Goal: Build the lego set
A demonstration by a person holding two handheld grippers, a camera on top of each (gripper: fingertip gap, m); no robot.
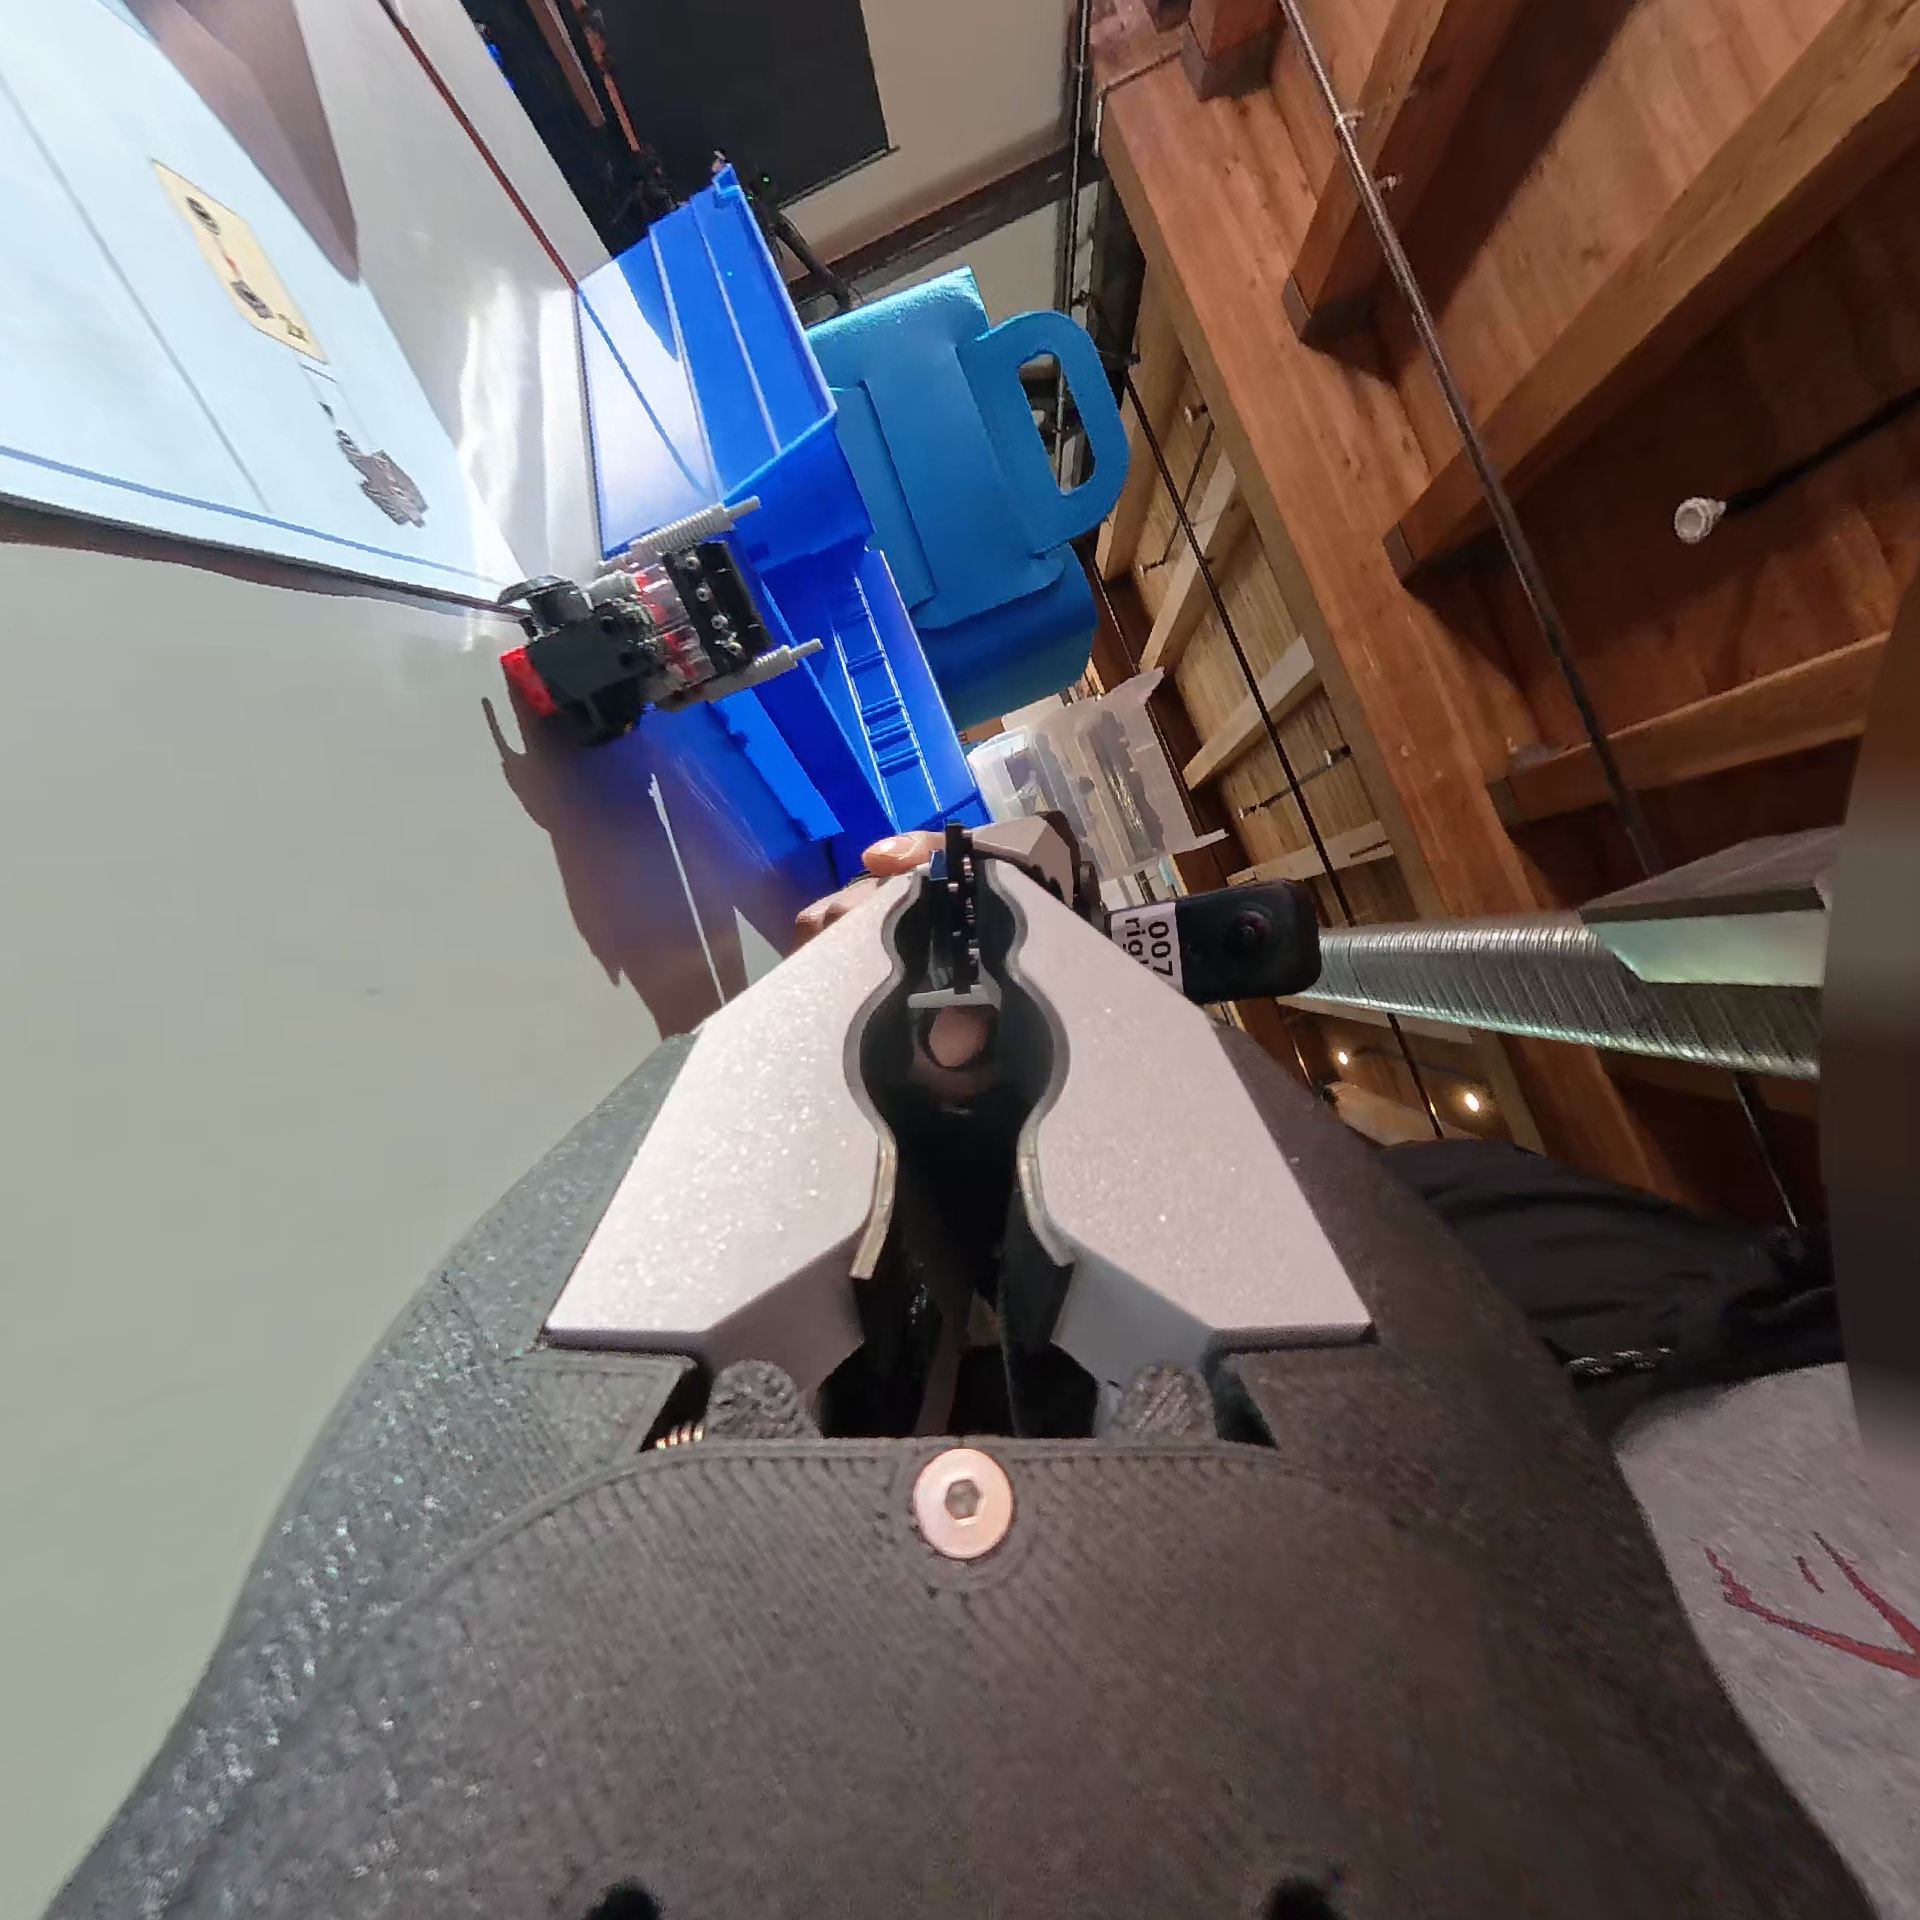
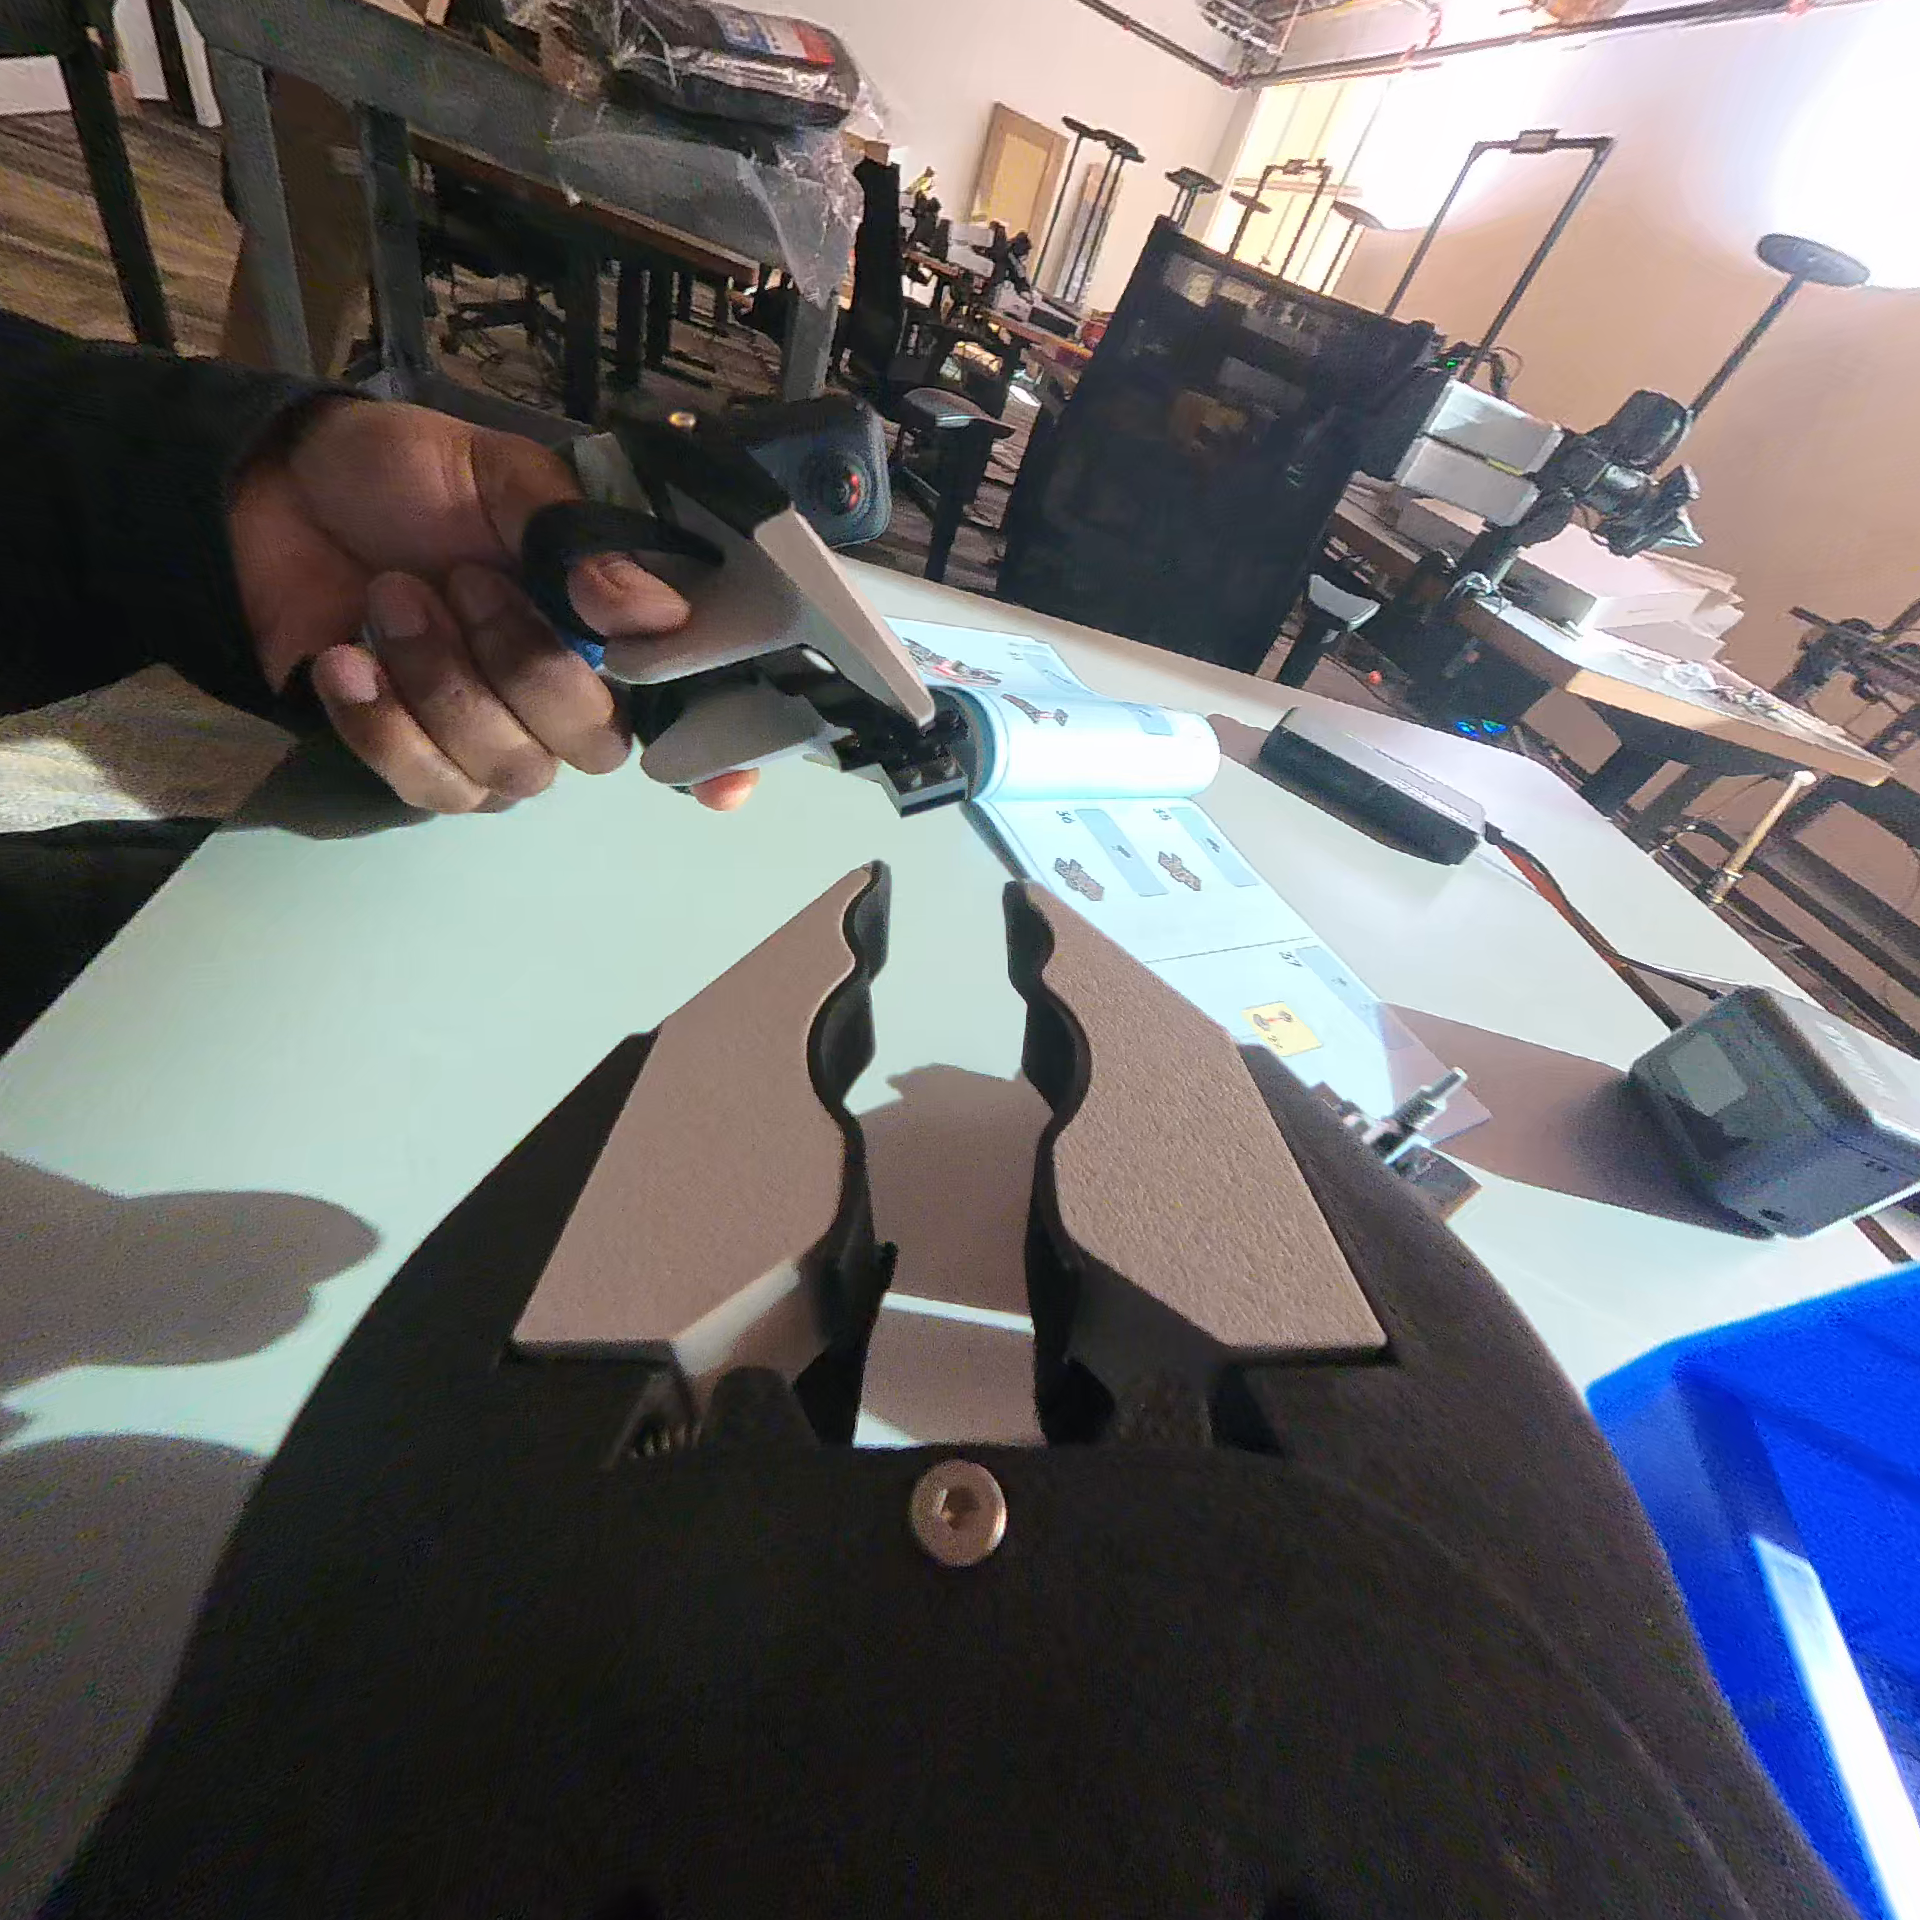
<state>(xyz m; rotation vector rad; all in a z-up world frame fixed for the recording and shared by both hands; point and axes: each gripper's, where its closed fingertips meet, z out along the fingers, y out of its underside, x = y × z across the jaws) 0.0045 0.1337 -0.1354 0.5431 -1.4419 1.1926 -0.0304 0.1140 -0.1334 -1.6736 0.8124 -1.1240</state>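
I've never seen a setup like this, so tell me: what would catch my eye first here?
Probably the left tool, held in a person's hand above the white table and shut on a small black lego piece. The right tool hovers open and empty just before it. At the table's edge a bright blue bin stands beside a partly built lego model.

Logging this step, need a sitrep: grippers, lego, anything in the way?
Left gripper shut on small black lego piece, held above table. Right gripper open, empty. Partly built model beside blue bin. Nothing between them.
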